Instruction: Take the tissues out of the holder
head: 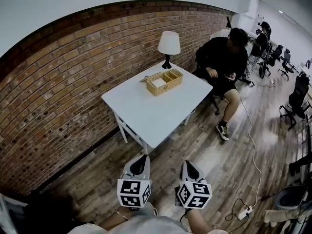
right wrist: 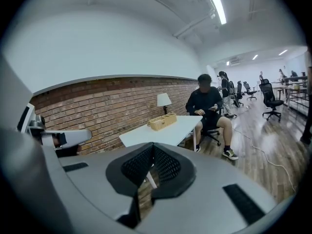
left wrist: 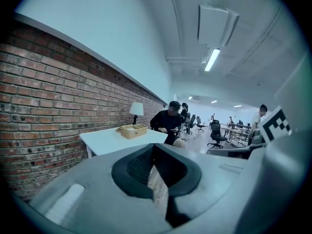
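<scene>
Left gripper [head: 142, 161] and right gripper [head: 188, 166] hover side by side, jaws pressed together on nothing (tips touching). Well apart from them, the tissues [head: 159, 82] lie in the wicker holder [head: 169, 87] on the white table [head: 156, 118].

One table [head: 156, 113], one lamp [head: 168, 45], one holder [head: 164, 87], perhaps four chairs [head: 296, 103]

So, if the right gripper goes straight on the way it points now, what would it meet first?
Probably the white table, at its near edge or leg. Only floor seems to lie before it, though depth is unclear.
</scene>
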`<state>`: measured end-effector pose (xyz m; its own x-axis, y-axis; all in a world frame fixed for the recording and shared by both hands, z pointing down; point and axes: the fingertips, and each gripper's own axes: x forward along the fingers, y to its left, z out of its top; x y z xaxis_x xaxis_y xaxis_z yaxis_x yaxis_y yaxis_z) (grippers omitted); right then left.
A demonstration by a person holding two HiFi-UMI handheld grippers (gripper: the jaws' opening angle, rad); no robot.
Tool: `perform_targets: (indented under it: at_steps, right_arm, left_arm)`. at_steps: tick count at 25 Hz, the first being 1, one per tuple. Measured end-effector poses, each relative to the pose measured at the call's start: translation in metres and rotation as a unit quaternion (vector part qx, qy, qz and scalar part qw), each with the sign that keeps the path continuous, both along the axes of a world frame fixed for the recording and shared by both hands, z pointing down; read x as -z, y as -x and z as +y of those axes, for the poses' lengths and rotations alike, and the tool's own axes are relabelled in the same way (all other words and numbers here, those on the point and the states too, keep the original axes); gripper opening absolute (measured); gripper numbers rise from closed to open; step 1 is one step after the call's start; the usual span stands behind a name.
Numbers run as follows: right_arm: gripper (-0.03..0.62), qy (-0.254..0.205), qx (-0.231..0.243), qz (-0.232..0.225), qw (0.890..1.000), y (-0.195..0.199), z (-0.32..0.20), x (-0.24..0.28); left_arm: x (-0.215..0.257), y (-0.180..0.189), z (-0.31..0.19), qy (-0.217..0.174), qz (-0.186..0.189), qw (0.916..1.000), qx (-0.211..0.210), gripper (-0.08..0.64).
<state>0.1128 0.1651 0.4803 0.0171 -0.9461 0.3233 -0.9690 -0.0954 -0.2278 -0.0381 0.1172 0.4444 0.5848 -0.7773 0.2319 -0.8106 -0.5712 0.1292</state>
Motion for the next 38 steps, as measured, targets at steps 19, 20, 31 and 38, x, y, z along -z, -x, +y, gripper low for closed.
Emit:
perform_targets:
  at_steps: [19, 20, 31, 38]
  right_arm:
    - [0.006, 0.01, -0.004, 0.01, 1.0, -0.046, -0.126, -0.013]
    - [0.006, 0.009, -0.003, 0.012, 1.0, -0.048, -0.137, -0.01]
    - [0.006, 0.004, 0.014, 0.014, 1.0, -0.06, -0.253, 0.003]
    - [0.006, 0.01, 0.025, 0.008, 1.0, -0.067, -0.305, 0.002]
  left_arm:
    - [-0.018, -0.037, -0.131, 0.008, -0.002, 1.0, -0.001, 0.009]
    - [-0.017, -0.04, -0.142, 0.007, -0.002, 1.0, -0.001, 0.009]
    - [-0.012, -0.052, -0.252, 0.006, -0.011, 0.9998, 0.012, 0.009]
    - [-0.01, -0.067, -0.3, 0.011, -0.008, 0.9998, 0.01, 0.009]
